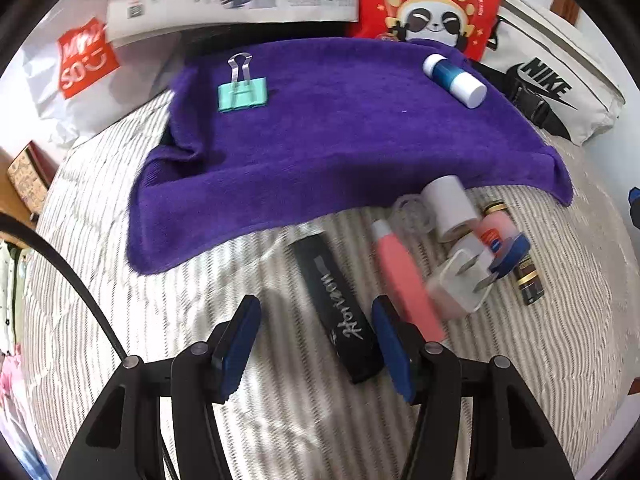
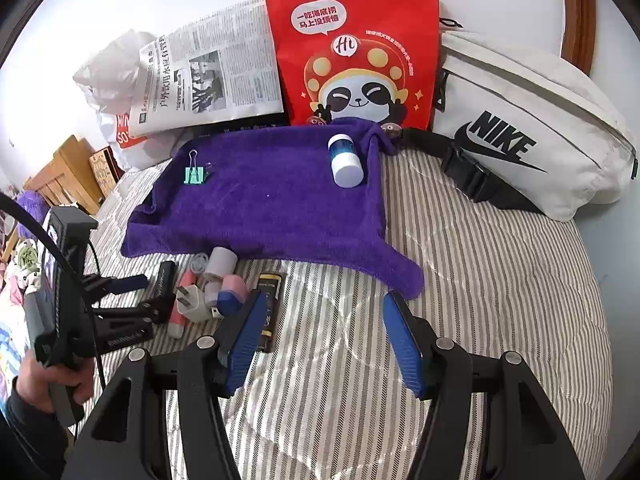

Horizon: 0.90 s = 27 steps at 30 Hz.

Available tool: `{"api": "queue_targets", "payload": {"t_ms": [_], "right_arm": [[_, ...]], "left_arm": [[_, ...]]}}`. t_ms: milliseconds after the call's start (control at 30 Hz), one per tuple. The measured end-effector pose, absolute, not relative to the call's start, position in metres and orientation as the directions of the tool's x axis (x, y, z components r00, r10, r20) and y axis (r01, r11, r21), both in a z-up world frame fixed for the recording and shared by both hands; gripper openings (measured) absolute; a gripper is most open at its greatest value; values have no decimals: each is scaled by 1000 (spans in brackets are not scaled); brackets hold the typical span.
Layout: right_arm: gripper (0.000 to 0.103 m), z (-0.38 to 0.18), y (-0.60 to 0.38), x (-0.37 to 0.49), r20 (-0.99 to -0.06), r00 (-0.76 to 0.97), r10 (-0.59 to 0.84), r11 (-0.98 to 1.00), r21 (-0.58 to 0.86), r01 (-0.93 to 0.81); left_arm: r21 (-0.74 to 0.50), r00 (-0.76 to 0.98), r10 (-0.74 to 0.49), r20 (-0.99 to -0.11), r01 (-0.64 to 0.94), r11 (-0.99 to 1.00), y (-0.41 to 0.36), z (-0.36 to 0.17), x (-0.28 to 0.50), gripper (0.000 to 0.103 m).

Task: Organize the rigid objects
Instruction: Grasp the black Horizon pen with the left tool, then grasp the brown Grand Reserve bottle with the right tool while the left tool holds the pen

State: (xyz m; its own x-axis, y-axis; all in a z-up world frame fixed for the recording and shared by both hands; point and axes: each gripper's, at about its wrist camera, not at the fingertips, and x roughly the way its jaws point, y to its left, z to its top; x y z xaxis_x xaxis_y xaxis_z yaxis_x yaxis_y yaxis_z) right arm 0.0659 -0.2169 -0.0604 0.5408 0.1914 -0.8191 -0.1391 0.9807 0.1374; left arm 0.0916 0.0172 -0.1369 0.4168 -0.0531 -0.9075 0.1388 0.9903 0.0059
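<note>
We noted the left gripper (image 1: 316, 338) with jaws apart and empty, poised over the black case (image 1: 338, 312) lettered "Horizon" in white; the case lay on the striped bedding (image 1: 120, 280) with its near end between the blue pads, long axis running away toward the purple towel (image 1: 320, 140) and tilted left, so the left hand was the nearer. The right gripper (image 2: 324, 336) also stood apart, holding nothing, over bare bedding to the pile's right. Legible writing: "NIKE" on the white waist bag (image 2: 520, 120), "海底捞" on the red bag (image 2: 352, 52), part of "MINISO" on the white bag (image 1: 86, 58).
</note>
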Motion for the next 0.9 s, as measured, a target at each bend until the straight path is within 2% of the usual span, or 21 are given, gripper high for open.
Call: {"api": "queue_targets", "payload": {"t_ms": [133, 233, 300, 333, 367, 900], "right_arm": [[60, -64, -218, 64, -823, 535, 191, 981, 136, -140], [60, -69, -215, 65, -827, 526, 198, 979, 143, -145], [60, -74, -211, 65, -832, 517, 201, 978, 141, -154], [60, -76, -209, 65, -834, 512, 205, 977, 141, -161], [60, -80, -206, 64, -837, 504, 215, 974, 146, -173], [59, -134, -168, 69, -886, 398, 239, 962, 161, -222]], "left_arm": [[-17, 432, -71, -899, 127, 992, 36, -136, 86, 58], [-21, 447, -89, -890, 154, 988, 34, -137, 88, 53], [-5, 463, -92, -882, 186, 983, 28, -138, 90, 44], [-3, 471, -98, -877, 199, 980, 25, -137, 91, 29], [-21, 469, -117, -876, 205, 979, 24, -137, 92, 21], [-9, 479, -100, -872, 189, 982, 29, -137, 86, 22]]}}
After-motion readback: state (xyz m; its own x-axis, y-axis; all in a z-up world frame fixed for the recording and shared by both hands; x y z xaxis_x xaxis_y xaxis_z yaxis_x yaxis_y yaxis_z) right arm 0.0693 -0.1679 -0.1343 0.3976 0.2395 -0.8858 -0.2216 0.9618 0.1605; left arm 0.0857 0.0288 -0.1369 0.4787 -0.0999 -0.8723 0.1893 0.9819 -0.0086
